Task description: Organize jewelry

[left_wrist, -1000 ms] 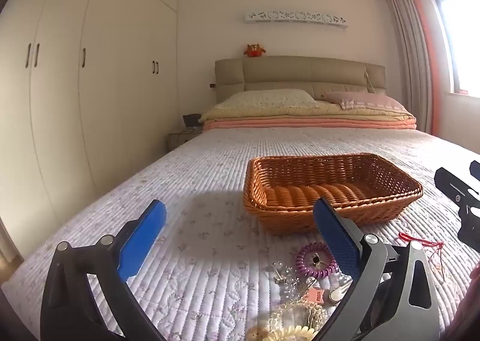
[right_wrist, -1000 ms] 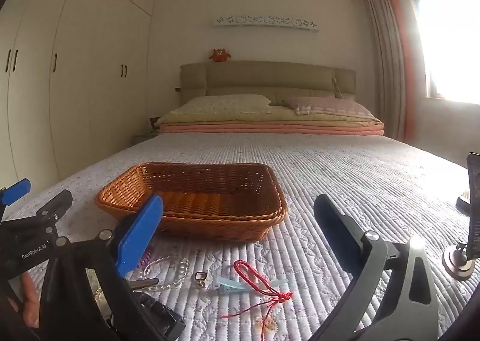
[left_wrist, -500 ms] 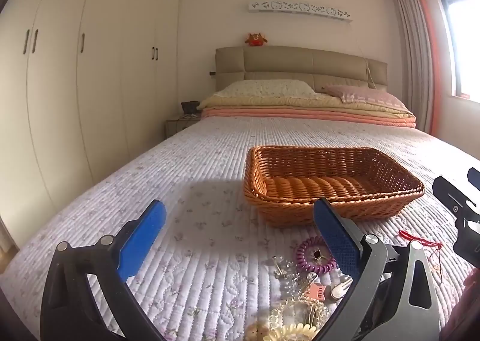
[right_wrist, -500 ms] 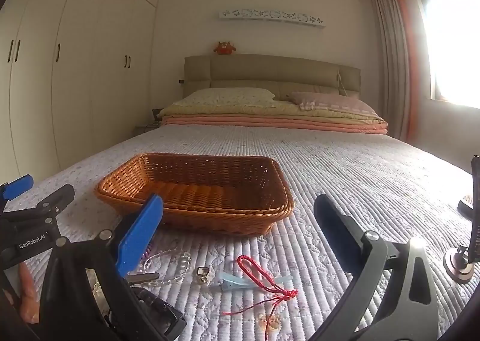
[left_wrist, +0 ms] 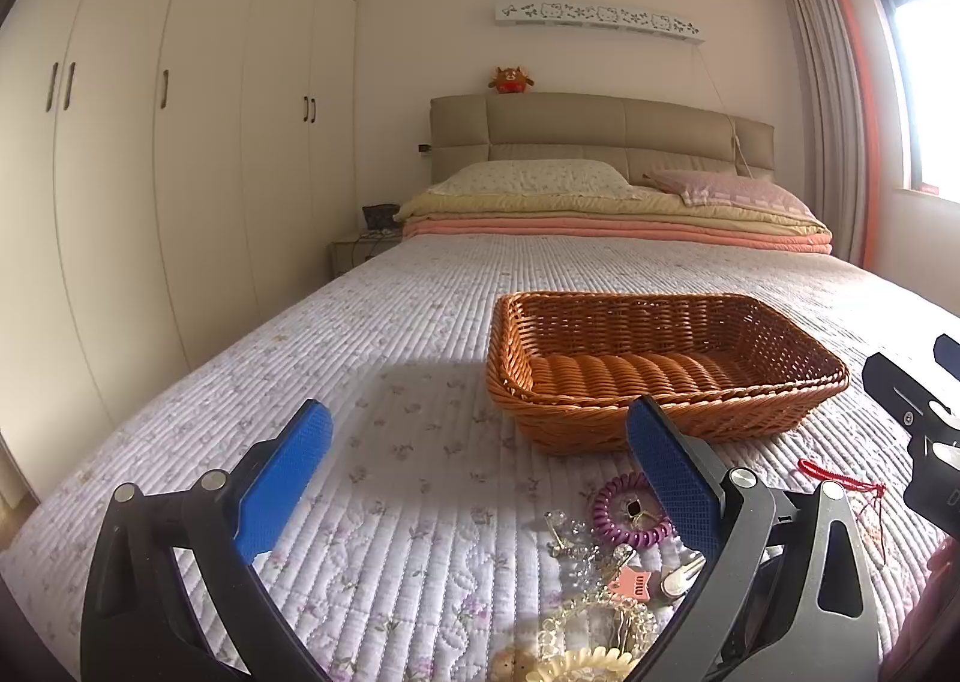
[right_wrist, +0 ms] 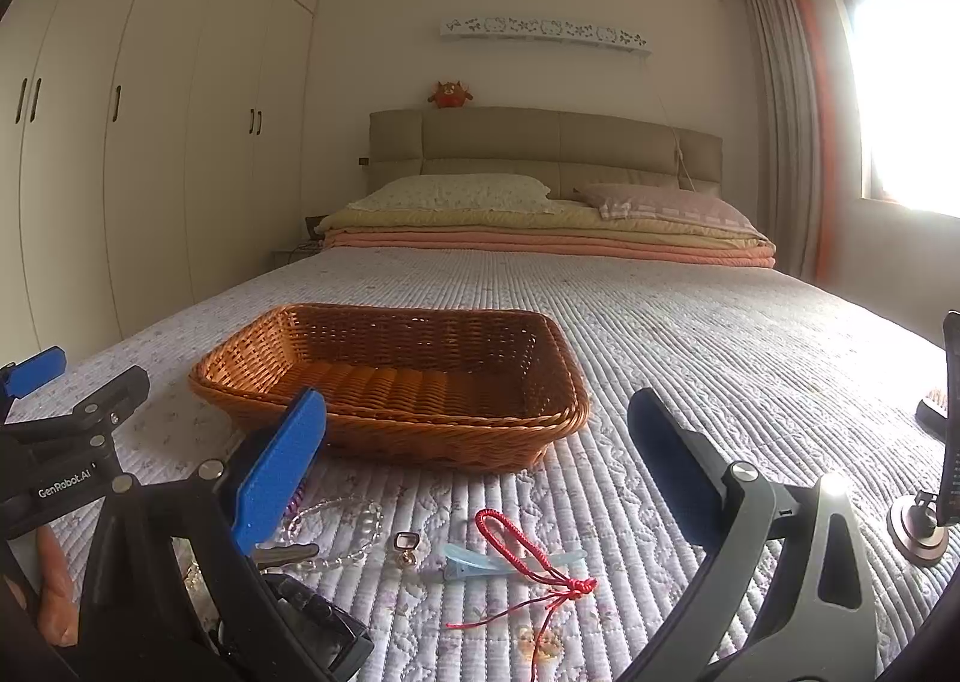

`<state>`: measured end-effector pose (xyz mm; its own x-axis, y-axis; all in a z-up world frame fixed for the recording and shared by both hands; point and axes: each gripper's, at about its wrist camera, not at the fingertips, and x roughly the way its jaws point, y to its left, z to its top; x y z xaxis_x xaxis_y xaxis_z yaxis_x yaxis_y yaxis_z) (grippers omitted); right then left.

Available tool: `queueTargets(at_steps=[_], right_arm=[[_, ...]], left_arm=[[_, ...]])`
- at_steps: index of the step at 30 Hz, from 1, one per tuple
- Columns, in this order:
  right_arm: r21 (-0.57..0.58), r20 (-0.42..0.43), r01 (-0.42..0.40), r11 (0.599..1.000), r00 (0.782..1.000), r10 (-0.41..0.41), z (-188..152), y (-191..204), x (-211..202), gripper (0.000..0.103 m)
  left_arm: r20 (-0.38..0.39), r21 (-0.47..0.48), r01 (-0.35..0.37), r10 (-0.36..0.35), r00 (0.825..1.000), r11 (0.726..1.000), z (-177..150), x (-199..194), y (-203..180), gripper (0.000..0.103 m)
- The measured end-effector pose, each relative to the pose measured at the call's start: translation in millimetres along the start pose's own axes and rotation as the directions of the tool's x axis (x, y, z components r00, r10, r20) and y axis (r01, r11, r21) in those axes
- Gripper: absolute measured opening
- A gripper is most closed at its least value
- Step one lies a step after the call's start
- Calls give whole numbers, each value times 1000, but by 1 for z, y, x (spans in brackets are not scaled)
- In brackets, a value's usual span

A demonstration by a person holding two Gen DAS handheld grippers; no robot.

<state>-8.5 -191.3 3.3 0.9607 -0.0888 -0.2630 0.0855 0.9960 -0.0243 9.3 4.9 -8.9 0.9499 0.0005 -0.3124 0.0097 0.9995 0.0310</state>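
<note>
red cord between wide-apart right hand-held gripper fingers | left hand-held gripper apart | jewelry pile seemingly beneath

Bright daylight glares from the window at right; fisheye edges bend, corners darken.

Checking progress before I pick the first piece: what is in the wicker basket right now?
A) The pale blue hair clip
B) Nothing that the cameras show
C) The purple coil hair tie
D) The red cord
B: both views show only bare weave inside the wicker basket, while the red cord, the purple coil hair tie and the pale blue hair clip lie on the quilt in front of it.
</note>
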Motion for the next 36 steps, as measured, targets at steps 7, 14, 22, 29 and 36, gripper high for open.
queueTargets(at_steps=[7, 14, 22, 29, 36], right_arm=[[3, -3, -1, 1000, 1000, 1, 0, -1, 1, 97], [7, -6, -2, 1000, 1000, 2, 0, -2, 1, 97], [2, -8, 0, 1000, 1000, 0, 1, -2, 2, 97], [8, -27, 12, 1000, 1000, -12, 1, -2, 5, 97], [12, -51, 23, 1000, 998, -22, 0, -4, 9, 97]], left_arm=[[-3, 4, 2, -2, 1000, 1000, 0, 0, -1, 96], [-1, 5, 3, -3, 1000, 1000, 1, -1, -2, 96], [-1, 5, 4, -4, 1000, 1000, 1, -1, -2, 96], [-1, 5, 4, -4, 1000, 1000, 1, -1, -2, 96], [-1, 6, 4, -4, 1000, 1000, 1, -1, -2, 96]])
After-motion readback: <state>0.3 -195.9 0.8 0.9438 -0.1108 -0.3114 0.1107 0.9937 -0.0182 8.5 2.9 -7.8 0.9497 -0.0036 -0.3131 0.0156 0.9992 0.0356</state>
